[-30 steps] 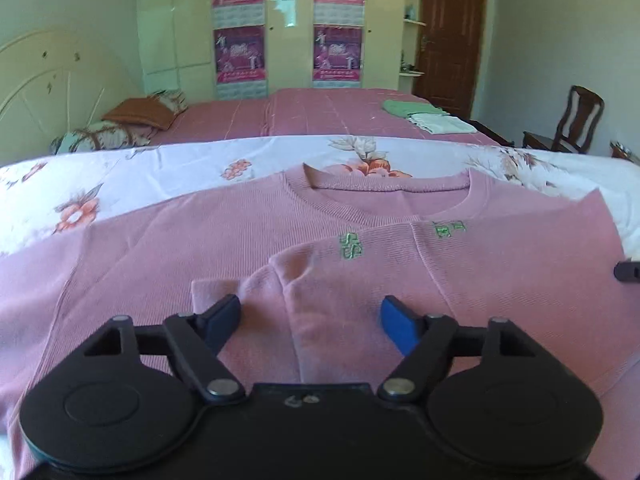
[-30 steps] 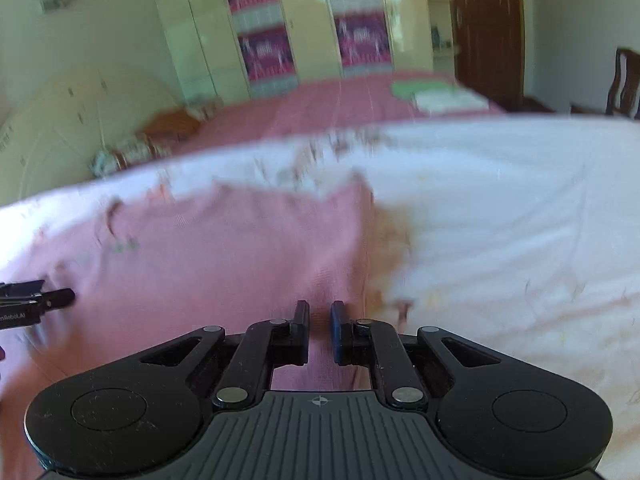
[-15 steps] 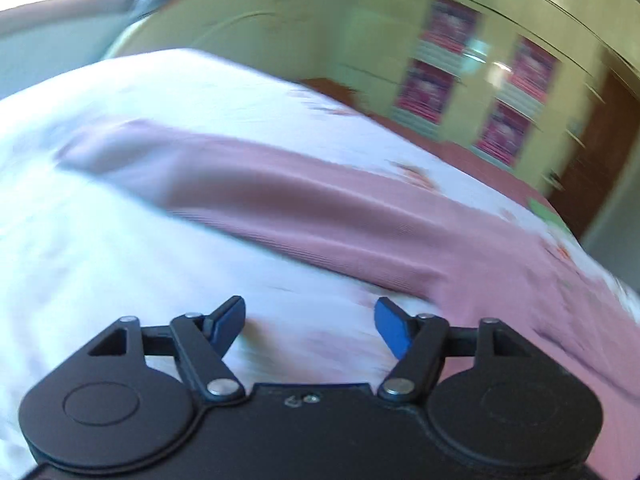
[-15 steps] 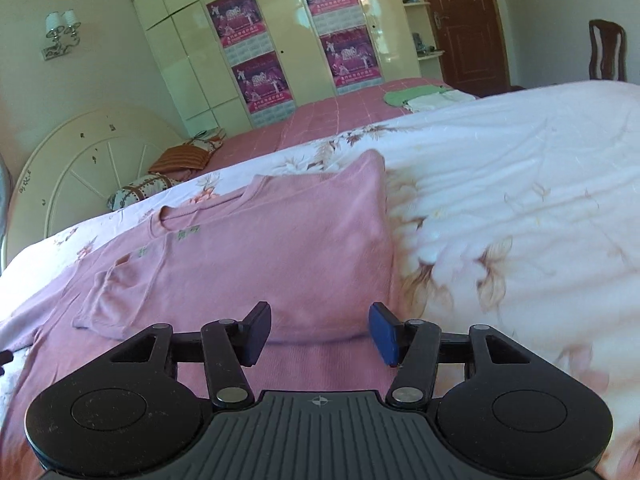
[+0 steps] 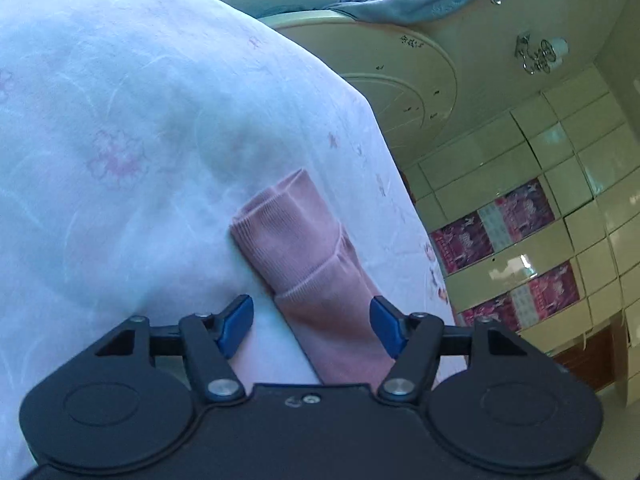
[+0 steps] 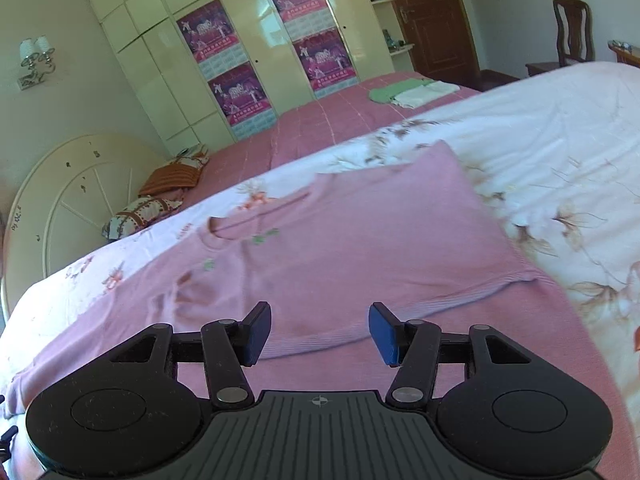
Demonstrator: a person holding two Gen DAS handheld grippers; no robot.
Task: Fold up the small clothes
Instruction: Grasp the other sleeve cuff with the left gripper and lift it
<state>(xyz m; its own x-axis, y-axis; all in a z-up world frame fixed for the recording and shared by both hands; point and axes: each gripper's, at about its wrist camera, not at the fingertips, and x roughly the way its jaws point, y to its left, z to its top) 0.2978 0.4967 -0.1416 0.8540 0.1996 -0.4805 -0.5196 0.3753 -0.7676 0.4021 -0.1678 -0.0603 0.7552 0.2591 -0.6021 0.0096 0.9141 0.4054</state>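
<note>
A pink knit sweater lies flat on the white floral bedsheet, its right sleeve folded in across the chest. Its left sleeve stretches out over the sheet in the left wrist view, cuff end away from me. My left gripper is open, with the sleeve lying between and just ahead of its blue pads. My right gripper is open and empty, just above the sweater's lower part near the folded sleeve's cuff edge.
A second bed with a pink cover stands behind, with folded green and white cloths and pillows on it. A round cream headboard, wardrobes, a door and a wooden chair lie beyond.
My left gripper has swung left from the sweater's chest out to the left sleeve end. My right gripper has opened, letting go of the right sleeve, and drawn back a little.
</note>
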